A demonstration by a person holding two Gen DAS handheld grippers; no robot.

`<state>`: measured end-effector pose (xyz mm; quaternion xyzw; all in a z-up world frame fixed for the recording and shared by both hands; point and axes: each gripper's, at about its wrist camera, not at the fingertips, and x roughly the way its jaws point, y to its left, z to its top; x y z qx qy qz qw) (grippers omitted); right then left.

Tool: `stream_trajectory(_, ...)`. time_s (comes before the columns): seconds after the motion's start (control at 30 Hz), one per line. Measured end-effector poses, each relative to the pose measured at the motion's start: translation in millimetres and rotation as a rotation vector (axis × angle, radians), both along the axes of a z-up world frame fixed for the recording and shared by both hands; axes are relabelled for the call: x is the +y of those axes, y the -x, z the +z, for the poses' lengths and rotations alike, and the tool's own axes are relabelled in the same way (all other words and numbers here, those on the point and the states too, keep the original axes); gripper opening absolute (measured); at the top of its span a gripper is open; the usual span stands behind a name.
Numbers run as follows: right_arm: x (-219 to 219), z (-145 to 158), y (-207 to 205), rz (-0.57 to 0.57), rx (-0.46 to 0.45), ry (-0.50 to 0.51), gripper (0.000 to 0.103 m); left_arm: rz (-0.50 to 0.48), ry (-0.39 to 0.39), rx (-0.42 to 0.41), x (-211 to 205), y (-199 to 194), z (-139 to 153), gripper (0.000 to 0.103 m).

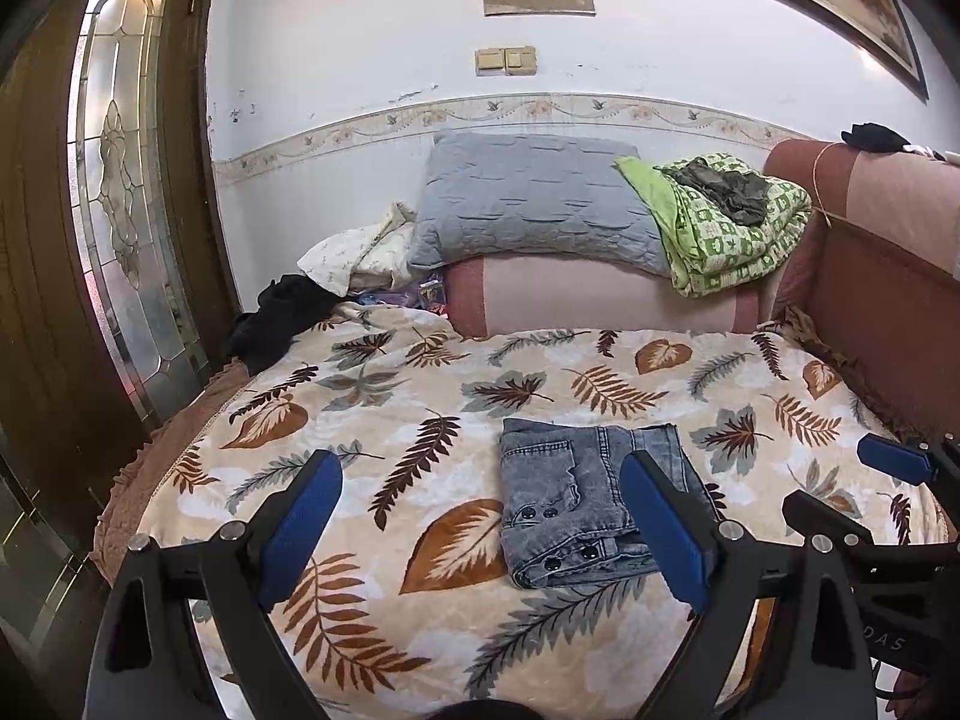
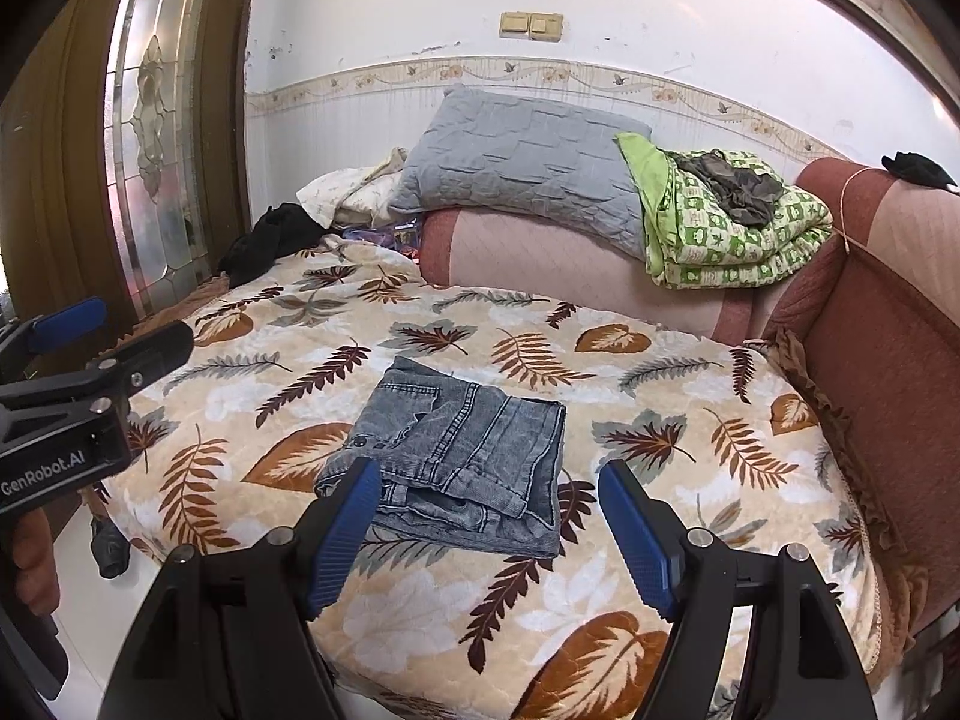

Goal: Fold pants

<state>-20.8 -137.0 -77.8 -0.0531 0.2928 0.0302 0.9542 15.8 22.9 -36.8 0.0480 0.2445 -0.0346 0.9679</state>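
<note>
Pants (image 2: 462, 450) folded into a compact denim bundle, lying mid-bed on the leaf-print blanket (image 2: 660, 360), well short of the grey pillow (image 2: 522, 168). Left claw (image 1: 486, 534) wide, empty, just beside the pants. Right claw (image 2: 489, 534) likewise wide, holding nothing. Risk: a low pass snagging the top layer, undoing the fold or dragging the plush blanket along.

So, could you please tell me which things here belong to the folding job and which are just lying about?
Job:
- jeans, folded on the blanket
- left hand-held gripper, open
- right hand-held gripper, open

Lying about:
- grey pillow
- green quilt
- black garment
</note>
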Motion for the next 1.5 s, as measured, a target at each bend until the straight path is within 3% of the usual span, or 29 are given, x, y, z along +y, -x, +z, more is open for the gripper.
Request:
stream_trajectory(0.43, 4, 2, 1, -0.006, -0.016, 0.013, 0.078, 0.038, 0.008, 0.025, 5, -5, -4, 0.094)
stream_trajectory(0.77, 6, 17, 14, -0.018, -0.084, 0.025, 0.078, 0.098, 0.009, 0.011, 14, 0, 3, 0.094)
stream_trajectory(1.5, -5, 32, 26, -0.043, -0.159, -0.023, 0.081, 0.075, 0.008, 0.025, 6, 2, 5, 0.094)
